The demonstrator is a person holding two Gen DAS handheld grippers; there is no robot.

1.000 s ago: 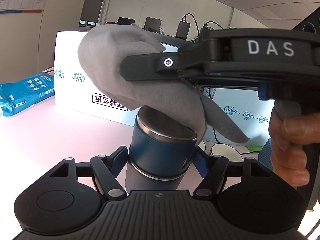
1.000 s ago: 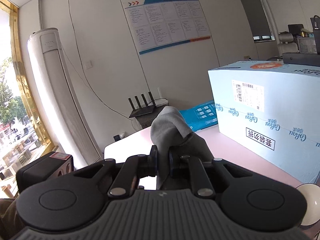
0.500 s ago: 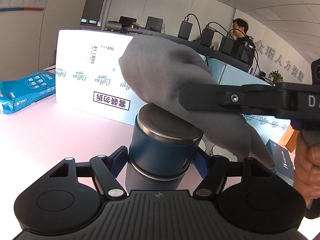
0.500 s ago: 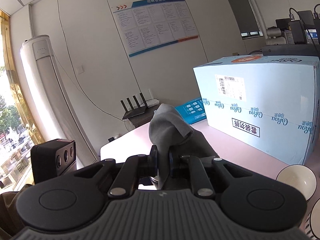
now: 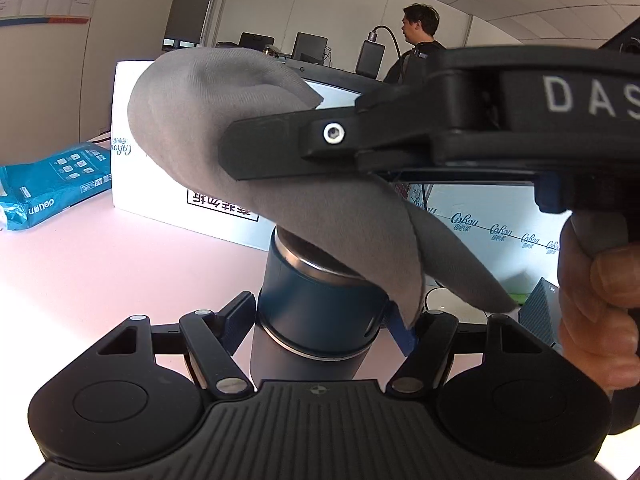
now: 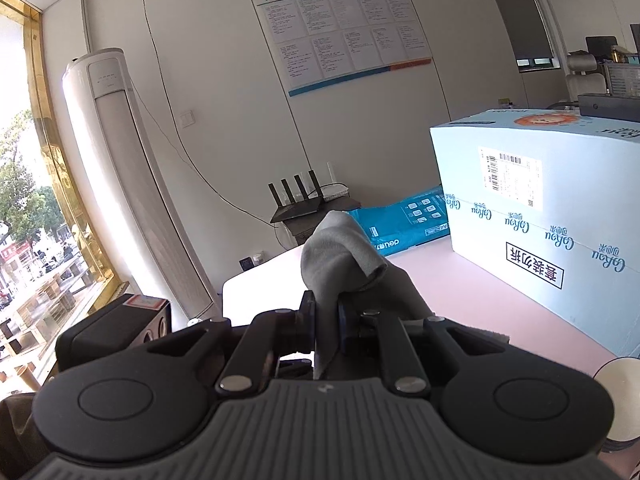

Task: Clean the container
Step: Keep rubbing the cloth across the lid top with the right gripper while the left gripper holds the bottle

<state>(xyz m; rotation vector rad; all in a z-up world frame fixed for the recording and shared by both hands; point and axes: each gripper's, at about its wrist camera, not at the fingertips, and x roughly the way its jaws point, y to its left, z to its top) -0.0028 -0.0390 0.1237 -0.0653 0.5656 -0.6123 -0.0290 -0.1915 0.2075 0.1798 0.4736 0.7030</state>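
- The left gripper (image 5: 320,320), black with blue pads, clamps the dark blue cylindrical metal container (image 5: 320,312) by its sides just under the lid band; the container stands upright between the two fingers, its steel-rimmed top facing up.
- The right gripper (image 6: 326,314) has its jaws pinched nearly together on a soft grey cloth (image 6: 340,256), which bunches up above the pads and trails down below them.
- In the left wrist view, that right gripper (image 5: 248,152) reaches in from the right, level across the frame, and the grey cloth (image 5: 224,120) drapes from its fingers down onto the container's top, covering the right part of the rim and hanging past the right side.
- A person's hand (image 5: 596,304) grips the right gripper's handle at the right edge of the left wrist view.
- The container is held above a pale pink tabletop (image 5: 100,272).
- Behind it stands a large white and light blue cardboard carton (image 6: 540,208) with printed lettering and a barcode label.
- A teal plastic-wrapped package (image 5: 48,184) lies on the table to the left of the carton.
- A white round bowl (image 6: 620,396) shows at the right edge of the right wrist view.
- Farther off, a tall white floor-standing air conditioner (image 6: 120,168) stands against the wall by the window, and a black router with four antennas (image 6: 300,200) sits beside the table's far end.
- A person in dark clothing (image 5: 420,44) stands by desks with monitors in the background.
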